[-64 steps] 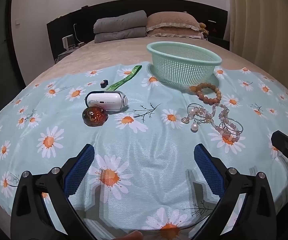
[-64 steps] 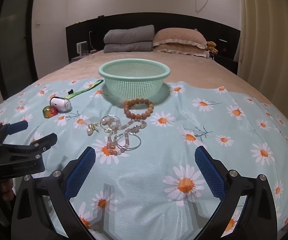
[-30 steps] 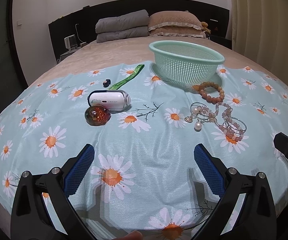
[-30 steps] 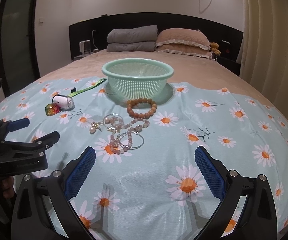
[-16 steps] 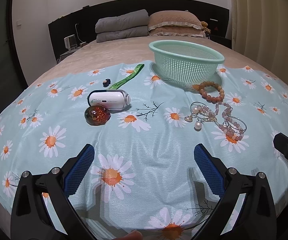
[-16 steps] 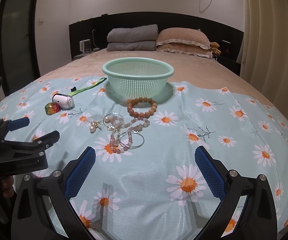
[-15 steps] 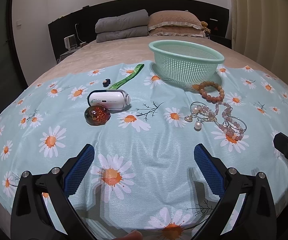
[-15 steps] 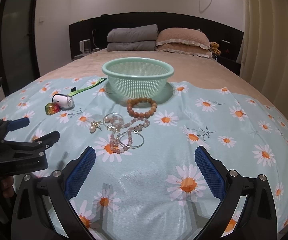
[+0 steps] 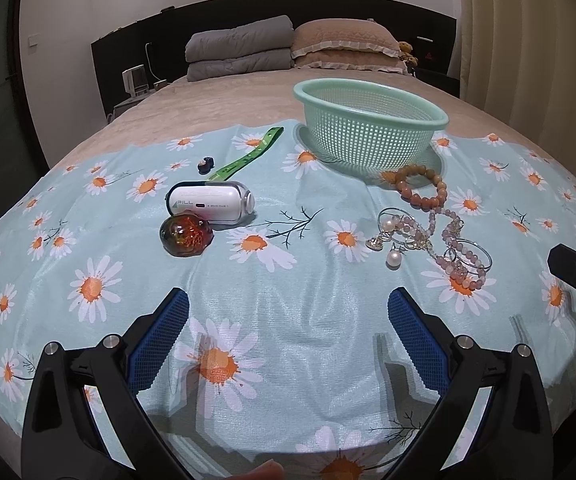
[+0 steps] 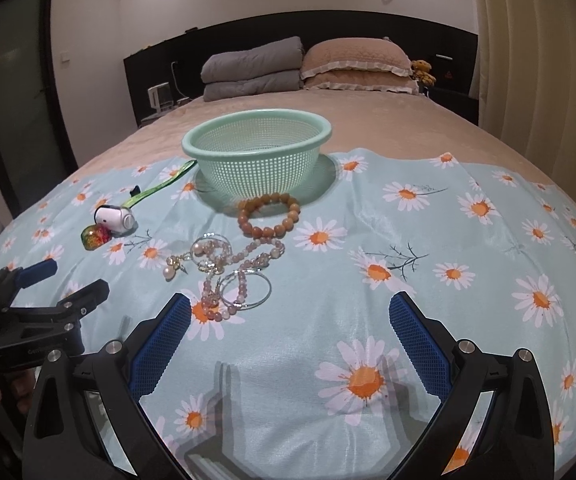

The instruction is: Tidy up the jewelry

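A mint green mesh basket stands empty on the daisy cloth. In front of it lies an orange bead bracelet. Nearer lies a tangle of pink bead strands, silver rings and pearl pendants. My left gripper is open above bare cloth, left of the tangle. My right gripper is open too, with the tangle just beyond its left fingertip. Neither holds anything.
A white case, an amber glass ball, a green strap and a small dark bead lie on the left. Pillows and a folded grey quilt sit at the headboard. The cloth covers the bed's near half.
Both views have shifted slightly forward toward the jewelry. Both grippers have stayed open and nothing on the cloth has moved.
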`<move>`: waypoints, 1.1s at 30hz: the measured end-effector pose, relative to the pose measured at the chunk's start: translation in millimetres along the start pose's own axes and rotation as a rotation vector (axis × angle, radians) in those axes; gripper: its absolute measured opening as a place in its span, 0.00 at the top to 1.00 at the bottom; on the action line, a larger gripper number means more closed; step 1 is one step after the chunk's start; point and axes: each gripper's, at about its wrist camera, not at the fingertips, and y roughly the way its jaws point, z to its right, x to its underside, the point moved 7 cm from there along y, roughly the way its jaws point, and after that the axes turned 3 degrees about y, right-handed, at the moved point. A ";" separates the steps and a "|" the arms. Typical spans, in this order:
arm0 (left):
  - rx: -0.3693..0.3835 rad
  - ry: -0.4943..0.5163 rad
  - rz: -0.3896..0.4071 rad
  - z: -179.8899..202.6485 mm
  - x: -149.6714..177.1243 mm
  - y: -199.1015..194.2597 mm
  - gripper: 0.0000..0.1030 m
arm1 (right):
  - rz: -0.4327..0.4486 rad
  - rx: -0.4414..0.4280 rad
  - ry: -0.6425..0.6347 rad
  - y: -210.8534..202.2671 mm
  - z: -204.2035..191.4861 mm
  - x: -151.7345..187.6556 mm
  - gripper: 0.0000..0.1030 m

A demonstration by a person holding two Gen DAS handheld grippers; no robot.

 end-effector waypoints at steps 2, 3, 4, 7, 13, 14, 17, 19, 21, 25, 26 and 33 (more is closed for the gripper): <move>0.037 0.008 -0.009 3.6 -3.9 5.1 0.05 | -0.008 -0.013 -0.014 7.5 0.3 -6.1 0.08; 0.044 0.016 -0.015 5.5 -6.3 7.6 0.05 | -0.015 -0.016 -0.021 12.8 0.3 -9.4 0.09; 0.044 0.025 -0.013 6.9 -9.4 9.2 0.05 | -0.022 -0.016 -0.027 18.3 0.2 -12.8 0.09; 0.037 0.055 -0.002 10.1 -17.2 14.9 0.05 | -0.032 -0.025 -0.039 34.1 0.2 -24.4 0.09; 0.095 0.142 -0.004 27.4 -32.5 33.4 0.05 | -0.068 -0.030 -0.086 73.8 -2.5 -46.4 0.20; 0.097 0.170 0.000 31.6 -34.6 36.4 0.05 | -0.080 -0.027 -0.089 81.8 -2.0 -48.4 0.37; 0.107 0.218 -0.005 41.7 -37.5 49.0 0.05 | -0.139 -0.054 -0.050 109.2 1.6 -52.7 0.40; 0.139 0.226 -0.030 46.9 -38.1 58.7 0.05 | -0.163 -0.063 -0.045 124.5 1.9 -56.4 0.41; 0.162 0.226 -0.051 50.1 -37.1 67.9 0.05 | -0.171 -0.065 -0.053 136.7 -0.8 -61.1 0.42; 0.223 0.172 -0.114 47.6 -30.2 88.1 0.04 | -0.205 -0.042 -0.056 163.0 -2.2 -59.5 0.43; 0.241 0.155 -0.121 45.9 -30.4 90.0 0.04 | -0.225 -0.035 -0.053 169.6 -1.3 -54.8 0.43; 0.240 0.155 -0.110 47.0 -27.7 89.3 0.04 | -0.254 -0.055 -0.128 178.7 -15.6 -41.7 0.10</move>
